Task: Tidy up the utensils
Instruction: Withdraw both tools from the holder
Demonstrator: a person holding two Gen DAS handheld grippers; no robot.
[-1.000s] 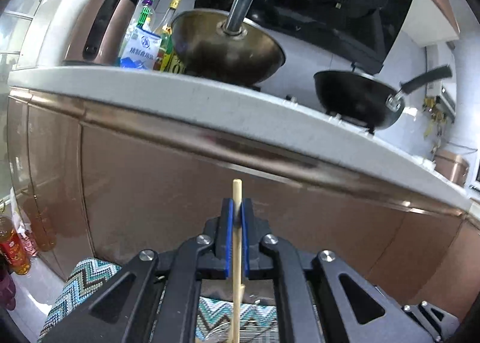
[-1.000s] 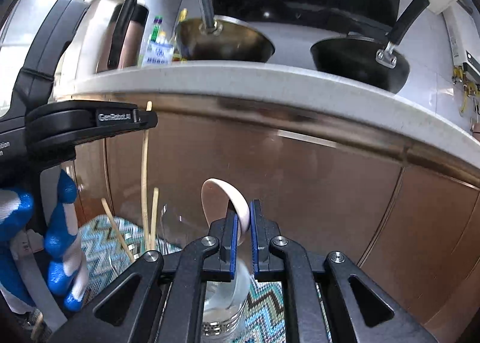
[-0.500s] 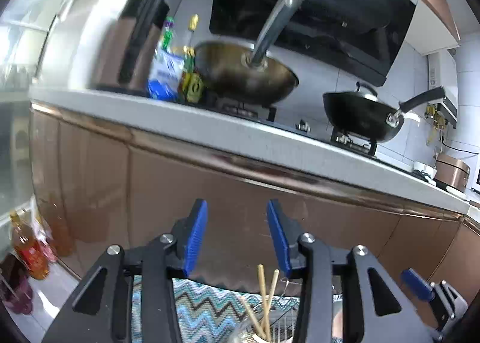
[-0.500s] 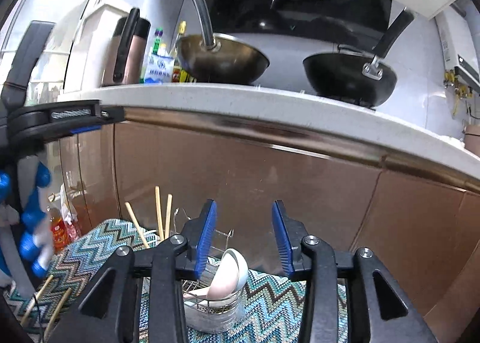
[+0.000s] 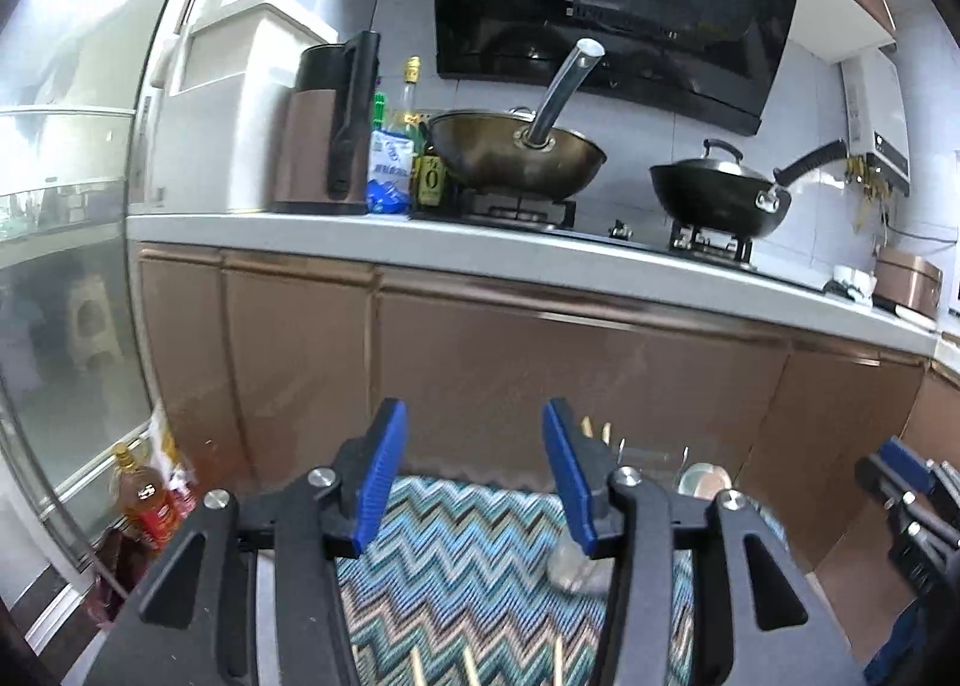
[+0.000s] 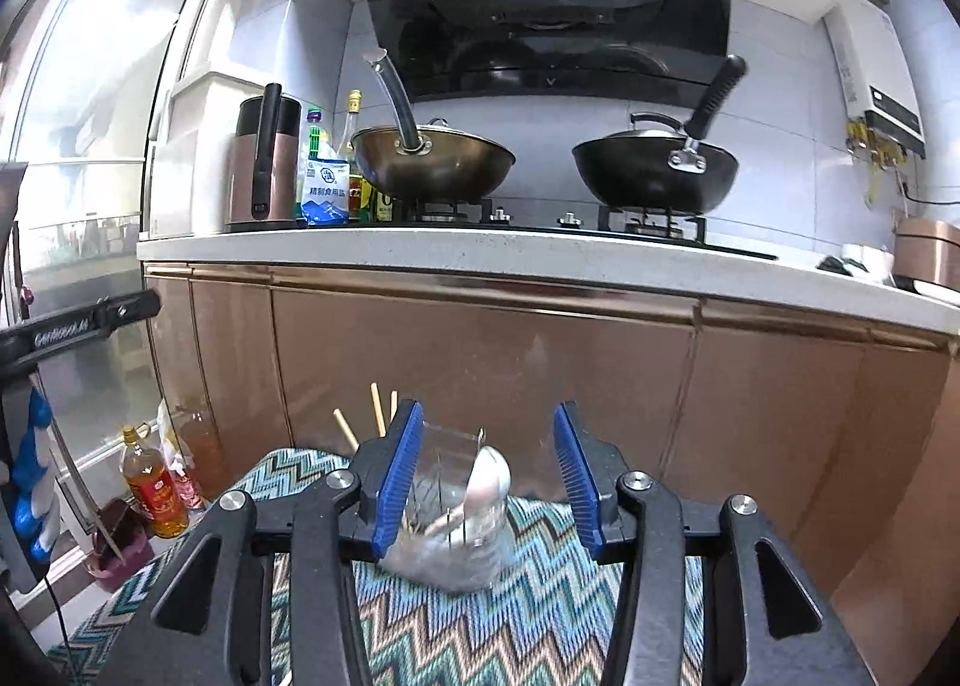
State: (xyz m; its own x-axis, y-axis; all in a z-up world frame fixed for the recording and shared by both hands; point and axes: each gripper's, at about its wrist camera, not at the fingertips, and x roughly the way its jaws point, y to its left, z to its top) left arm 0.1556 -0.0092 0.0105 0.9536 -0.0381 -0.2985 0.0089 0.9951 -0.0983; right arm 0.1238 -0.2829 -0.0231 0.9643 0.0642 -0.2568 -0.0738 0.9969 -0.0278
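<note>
A clear utensil holder stands on a zigzag cloth in front of the cabinet. A white spoon leans inside it and wooden chopsticks stick up from its left side. My right gripper hovers short of the holder, its jaws opening with nothing between the pads. In the left wrist view the holder is mostly hidden behind one finger; chopstick tips and the spoon show. My left gripper is also opening and holds nothing. Loose chopsticks lie on the cloth.
Copper cabinet doors rise right behind the holder under a white counter. On it stand a bronze wok, a black wok, a kettle and bottles. An oil bottle stands on the floor at left.
The left gripper let go of its chopstick and the right let go of the white spoon; both now rest in the holder. Both grippers opened and pulled back and up.
</note>
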